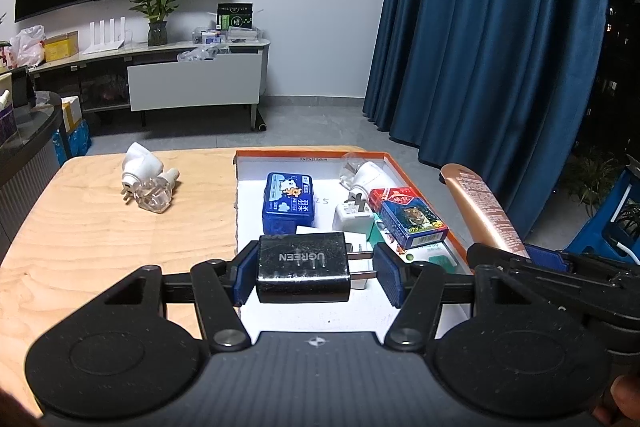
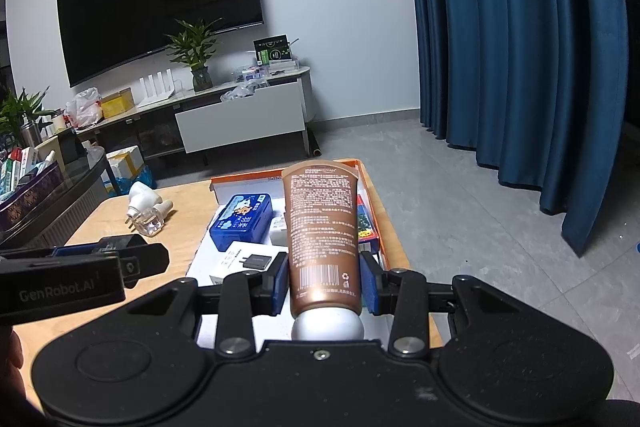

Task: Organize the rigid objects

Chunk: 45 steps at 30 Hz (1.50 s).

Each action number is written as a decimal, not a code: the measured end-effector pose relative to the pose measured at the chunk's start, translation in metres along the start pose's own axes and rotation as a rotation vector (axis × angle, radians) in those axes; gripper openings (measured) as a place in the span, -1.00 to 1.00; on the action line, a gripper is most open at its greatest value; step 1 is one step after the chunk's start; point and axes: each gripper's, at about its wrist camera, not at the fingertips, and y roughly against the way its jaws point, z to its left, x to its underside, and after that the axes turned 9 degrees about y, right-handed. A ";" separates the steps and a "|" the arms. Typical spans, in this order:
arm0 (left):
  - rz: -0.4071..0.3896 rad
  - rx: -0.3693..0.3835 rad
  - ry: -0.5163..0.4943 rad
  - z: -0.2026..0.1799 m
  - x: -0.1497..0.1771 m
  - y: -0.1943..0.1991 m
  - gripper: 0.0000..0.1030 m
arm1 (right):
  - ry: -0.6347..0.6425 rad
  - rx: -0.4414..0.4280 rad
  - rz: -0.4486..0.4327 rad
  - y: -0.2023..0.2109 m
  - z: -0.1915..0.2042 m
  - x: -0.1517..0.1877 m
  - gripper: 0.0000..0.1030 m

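Observation:
My left gripper [image 1: 316, 273] is shut on a black UGREEN charger [image 1: 303, 267], held over the near end of the orange-rimmed white box [image 1: 280, 151]; its prongs touch the right pad. My right gripper [image 2: 324, 283] is shut on a copper tube with a white cap [image 2: 322, 227], held above the box; the tube also shows in the left wrist view [image 1: 486, 211]. In the box lie a blue tin [image 1: 289, 203], a white plug adapter [image 1: 354, 217], card decks [image 1: 412, 221] and a white mosquito plug-in [image 1: 366, 175]. Another white plug-in with a clear bottle [image 1: 146, 179] lies on the wooden table.
The wooden table [image 1: 100, 235] carries the box on its right half. A white carton showing a charger picture [image 2: 240, 261] lies in the box. A dark counter [image 2: 48, 203] stands left, blue curtains [image 1: 480, 27] right, and a TV console [image 1: 192, 75] behind.

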 end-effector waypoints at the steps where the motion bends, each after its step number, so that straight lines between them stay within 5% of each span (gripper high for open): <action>1: 0.001 -0.001 -0.001 0.000 0.000 0.000 0.18 | 0.000 0.000 0.002 -0.001 0.000 0.000 -0.13; 45: 0.021 -0.004 0.003 0.003 0.005 -0.008 0.19 | 0.003 0.003 0.026 -0.013 0.000 0.006 -0.12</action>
